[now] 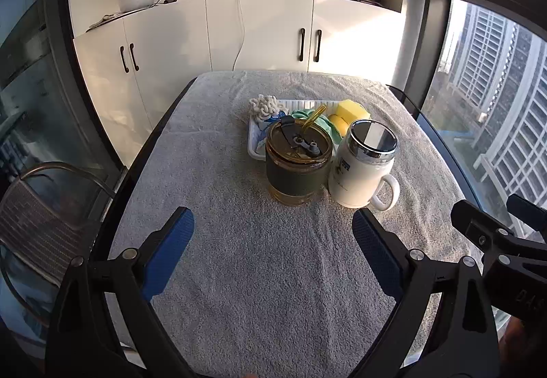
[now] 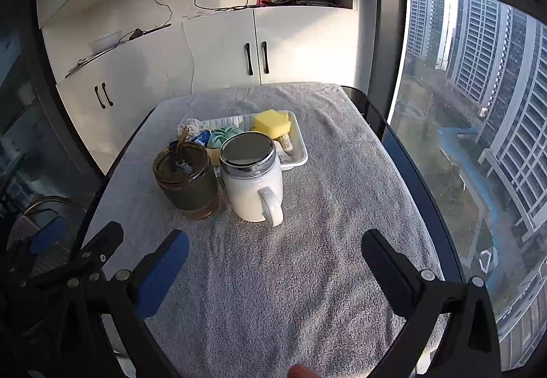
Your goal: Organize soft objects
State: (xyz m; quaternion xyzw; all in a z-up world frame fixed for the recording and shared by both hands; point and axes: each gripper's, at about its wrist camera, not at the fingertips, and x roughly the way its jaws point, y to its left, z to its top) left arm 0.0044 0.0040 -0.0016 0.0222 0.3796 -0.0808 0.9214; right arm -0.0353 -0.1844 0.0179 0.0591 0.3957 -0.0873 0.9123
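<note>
Both hand-held grippers hang over the near end of the tabletop (image 1: 239,275), which is covered by a grey towel. Left hand-held gripper (image 1: 273,234) has its jaws spread wide, nothing between the blue pads; right hand-held gripper (image 2: 275,250) is the same — wide, empty. The right one also shows at the right edge of the left wrist view. Soft stuff sits in a white tray (image 2: 301,152) at the far middle of the tabletop: yellow sponge (image 2: 271,123) at the tray's right side, teal scrunchie (image 2: 224,133) in the middle, a white knobbly cloth (image 1: 265,106) at the left end, something blue (image 2: 201,138) between cloth and scrunchie. Other pieces in the tray are partly hidden, can't identify them. Right in front of the tray stand two cups, just beside each other: an amber glass tumbler (image 1: 297,169) with a dark sleeve and straw on the left, and a white mug (image 2: 254,186) with a shiny lid on the right, handle facing the grippers. White cabinets (image 1: 259,32) behind the tabletop.
</note>
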